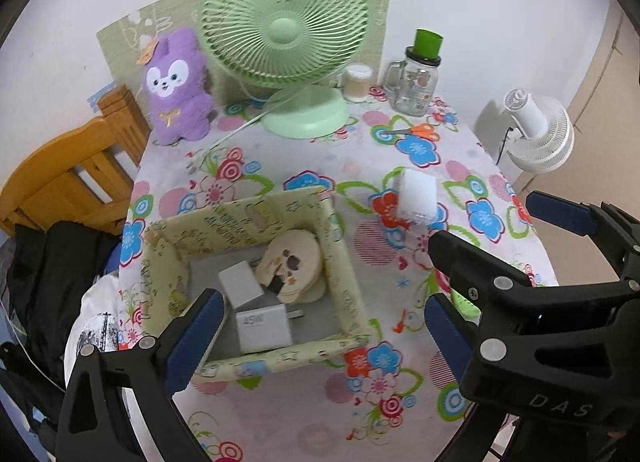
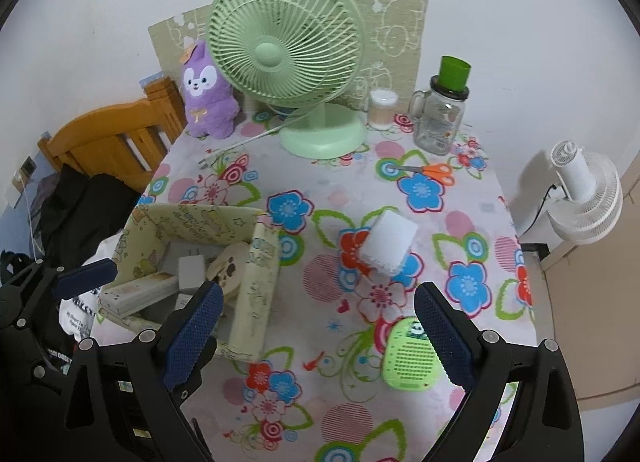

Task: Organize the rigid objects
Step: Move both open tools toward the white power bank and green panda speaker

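Note:
A cream patterned box (image 1: 256, 218) stands on the floral table, left of centre. In it lie a round cream paw-print case (image 1: 292, 266), a small white cube (image 1: 240, 282) and a white 45W charger (image 1: 264, 326). My left gripper (image 1: 320, 334) hovers open above the box's near side, holding nothing. In the right wrist view, my right gripper (image 2: 320, 336) is open over the cloth to the right of the box (image 2: 256, 290). A green perforated gadget (image 2: 408, 358) lies just inside its right finger. Farther ahead, a white blocky adapter (image 2: 388, 242) sits on the cloth.
At the back stand a green desk fan (image 2: 288, 62), a purple plush (image 2: 208, 102), a swab tub (image 2: 382, 108) and a glass jar (image 2: 440, 122) topped by a green cup. Orange scissors (image 2: 432, 172) lie nearby. A wooden chair (image 2: 112, 138) is left, a white fan (image 2: 584, 198) right.

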